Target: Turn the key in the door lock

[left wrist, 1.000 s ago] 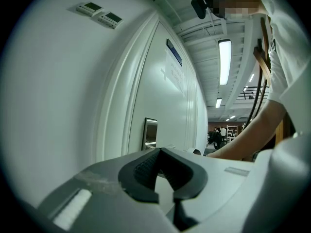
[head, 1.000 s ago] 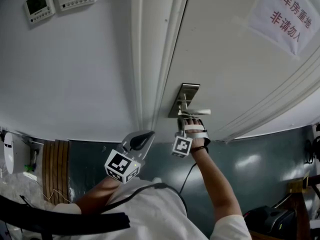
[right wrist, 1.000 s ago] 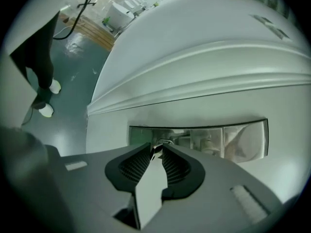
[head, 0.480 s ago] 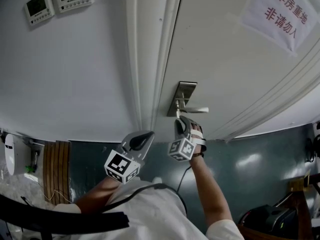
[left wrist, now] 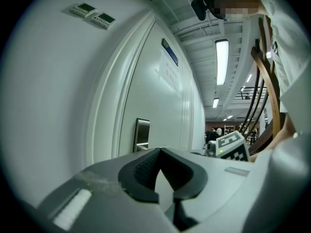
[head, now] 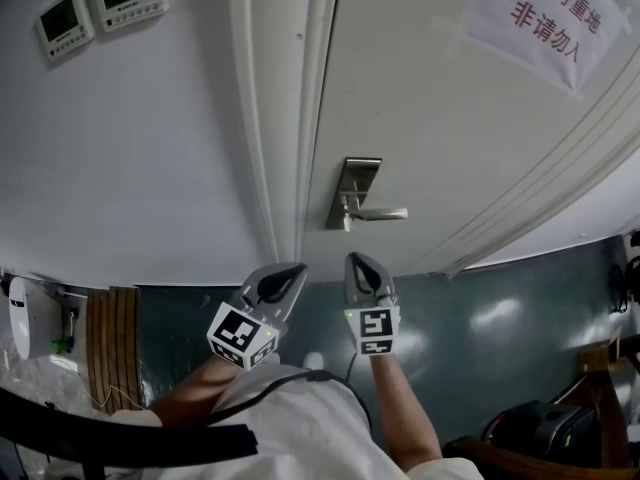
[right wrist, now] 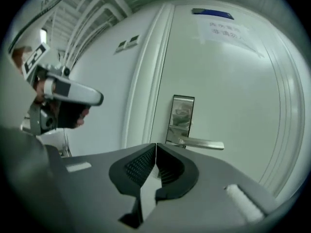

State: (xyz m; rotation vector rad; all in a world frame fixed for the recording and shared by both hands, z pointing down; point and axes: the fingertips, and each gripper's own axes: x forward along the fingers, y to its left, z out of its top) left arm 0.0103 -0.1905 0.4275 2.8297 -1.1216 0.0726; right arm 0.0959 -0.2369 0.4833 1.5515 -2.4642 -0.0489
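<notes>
Overhead, a wide white door [head: 450,118] is seen from a steep downward angle, with a pale wall [head: 150,148] to its left beyond the moulded frame. A paper notice [head: 545,18] printed in red characters is taped high on the door, and two small control panels [head: 100,3] are mounted on the wall.

Below the door, two handheld tongs are held side by side, both apart from it. The left gripper [head: 293,271] is pointed level at the frame, its pads pressed together on nothing. The right gripper [head: 359,262] is aimed up toward the lock, its jaws closing shut with nothing held between them.

A tall metal lock plate [head: 352,180] is fixed near the door's edge, and a lever handle [head: 385,213] is carried on it, pointing right. A small stub just under the handle is judged to be the key [head: 344,226], though it is too small to be made out surely.

No turning is in hand now; the key is ungripped. For a further turn, the right jaws would need to be opened, brought up to the key and closed on it.
</notes>
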